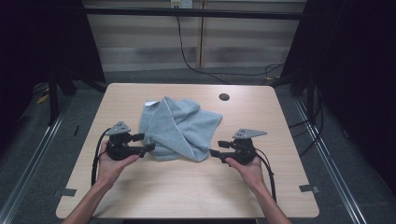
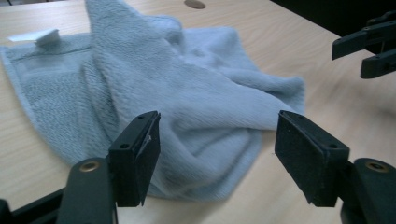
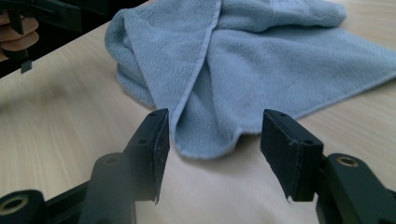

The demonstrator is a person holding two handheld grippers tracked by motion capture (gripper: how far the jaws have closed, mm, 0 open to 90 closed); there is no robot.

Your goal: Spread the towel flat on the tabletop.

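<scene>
— Dark curtains are closing in both sides of the room, and from the high view the wooden bench [image 1: 187, 186] is carrying one crumpled grey towel [image 1: 180, 128] near its middle. See the hands?

— Yes. They're flanking it: the left claw [image 1: 148, 142] is sitting right at the towel's near-left edge, the right claw [image 1: 215, 148] just off its near-right corner. Both are pointing inward, level with the bench.

— And the left gripper view?

— Its jaws are standing wide, with nothing between the pads. The towel [image 2: 187, 107] is lying straight ahead, folds bunching toward the claw.

— The right gripper view?

— Same again: the jaws are gaping, empty. A hemmed corner of the towel [image 3: 205, 140] is hanging directly between and beyond them, so I'd judge that the right side is nearer to a clean pinch.
</scene>
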